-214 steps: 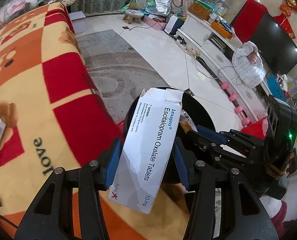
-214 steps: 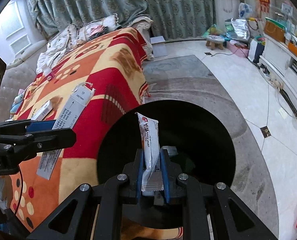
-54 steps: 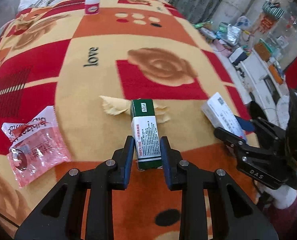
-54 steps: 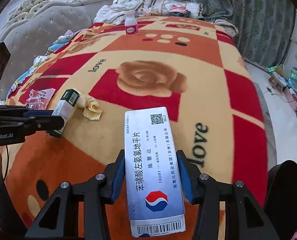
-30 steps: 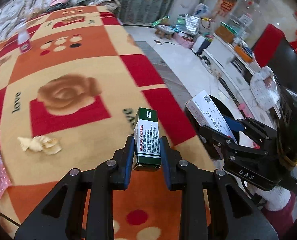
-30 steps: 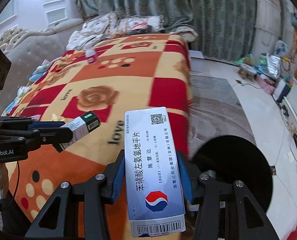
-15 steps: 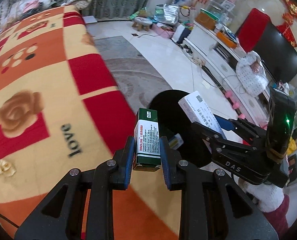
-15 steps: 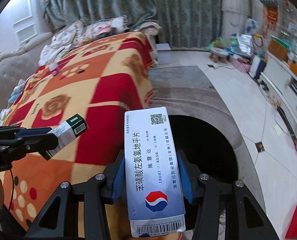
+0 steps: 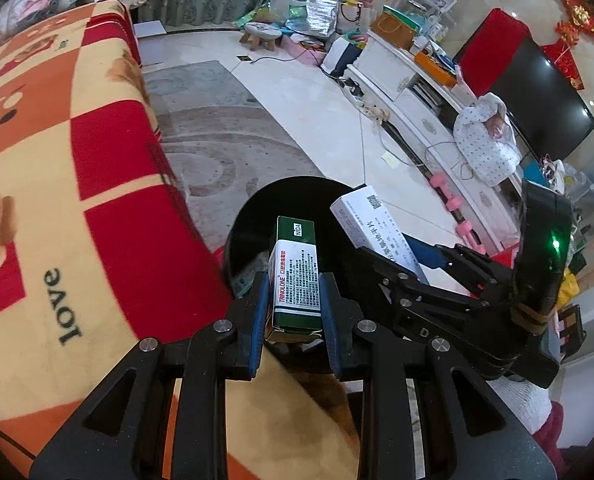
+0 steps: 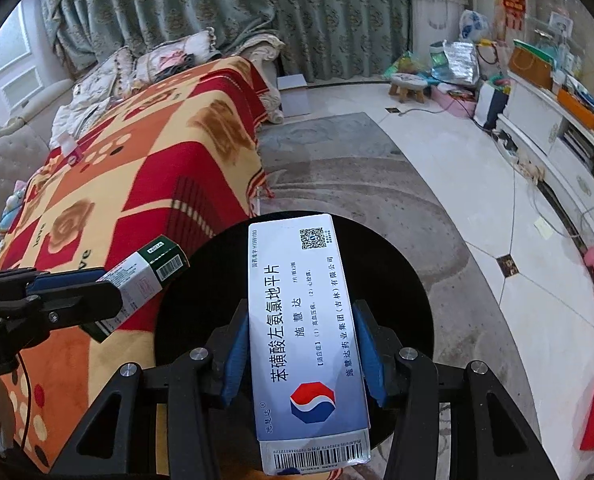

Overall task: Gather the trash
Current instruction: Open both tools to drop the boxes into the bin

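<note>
My left gripper [image 9: 295, 316] is shut on a green and white medicine box [image 9: 297, 276], held upright over the near rim of a round black trash bin [image 9: 297, 196]. In the right wrist view that same green box [image 10: 145, 280] pokes in from the left, clamped in the left gripper [image 10: 109, 300]. My right gripper [image 10: 301, 352] is shut on a long white and blue medicine box [image 10: 305, 332], which hangs above the black bin [image 10: 401, 300]. From the left wrist view the white box [image 9: 373, 232] and the right gripper [image 9: 409, 256] sit just right of the green box.
A sofa under a red, orange and cream blanket [image 9: 49, 184] borders the bin on the left. A grey rug [image 10: 349, 184] lies beneath the bin. A white TV cabinet [image 9: 425, 120], pink dumbbells [image 9: 457, 216], a small stool [image 10: 407, 86] and bags stand farther right.
Both grippers have swung from over the blanket toward the floor side, carrying their boxes; the black bin has come under them and now fills the space behind both boxes.
</note>
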Demonstrator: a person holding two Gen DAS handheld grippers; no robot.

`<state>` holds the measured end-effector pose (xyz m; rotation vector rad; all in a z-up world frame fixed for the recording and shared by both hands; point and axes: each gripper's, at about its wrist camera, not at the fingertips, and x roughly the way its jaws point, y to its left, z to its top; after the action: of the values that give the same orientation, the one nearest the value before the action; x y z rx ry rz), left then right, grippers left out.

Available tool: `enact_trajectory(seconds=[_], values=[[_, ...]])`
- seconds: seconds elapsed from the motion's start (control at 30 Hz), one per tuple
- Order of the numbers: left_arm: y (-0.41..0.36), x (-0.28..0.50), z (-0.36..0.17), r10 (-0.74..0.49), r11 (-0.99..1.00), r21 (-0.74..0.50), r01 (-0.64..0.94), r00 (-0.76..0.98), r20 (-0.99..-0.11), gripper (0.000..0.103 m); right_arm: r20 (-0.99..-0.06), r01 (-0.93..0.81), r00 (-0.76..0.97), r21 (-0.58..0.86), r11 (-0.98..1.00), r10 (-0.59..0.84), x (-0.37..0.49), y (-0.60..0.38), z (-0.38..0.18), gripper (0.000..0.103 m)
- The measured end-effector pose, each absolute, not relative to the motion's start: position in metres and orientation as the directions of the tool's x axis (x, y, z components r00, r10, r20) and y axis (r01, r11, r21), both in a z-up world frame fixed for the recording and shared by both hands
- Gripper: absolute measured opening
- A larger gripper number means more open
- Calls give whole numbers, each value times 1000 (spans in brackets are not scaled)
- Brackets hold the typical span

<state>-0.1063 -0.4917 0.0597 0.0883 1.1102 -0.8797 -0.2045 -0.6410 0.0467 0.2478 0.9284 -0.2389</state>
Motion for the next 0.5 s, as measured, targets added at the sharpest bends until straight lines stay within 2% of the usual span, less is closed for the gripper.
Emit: enact_trajectory(seconds=[0.13, 0.27, 0.4, 0.5], values=[[-493, -105, 58, -596, 652, -379, 657, 135, -792, 25, -817, 337, 568, 119, 934, -100, -206, -649, 44, 47], [-490, -103, 56, -598, 653, -391, 649, 125, -792, 41, -822, 362, 561, 137, 922, -98, -208, -654, 42, 49], [-483, -104, 58, -576, 671, -361, 648, 149, -804, 41, -827, 363, 555, 139, 921, -94, -208, -653, 40, 51], [-476, -102, 59, -555, 690, -336, 641, 170, -814, 41, -828, 361, 552, 137, 923, -93, -206, -650, 38, 62]])
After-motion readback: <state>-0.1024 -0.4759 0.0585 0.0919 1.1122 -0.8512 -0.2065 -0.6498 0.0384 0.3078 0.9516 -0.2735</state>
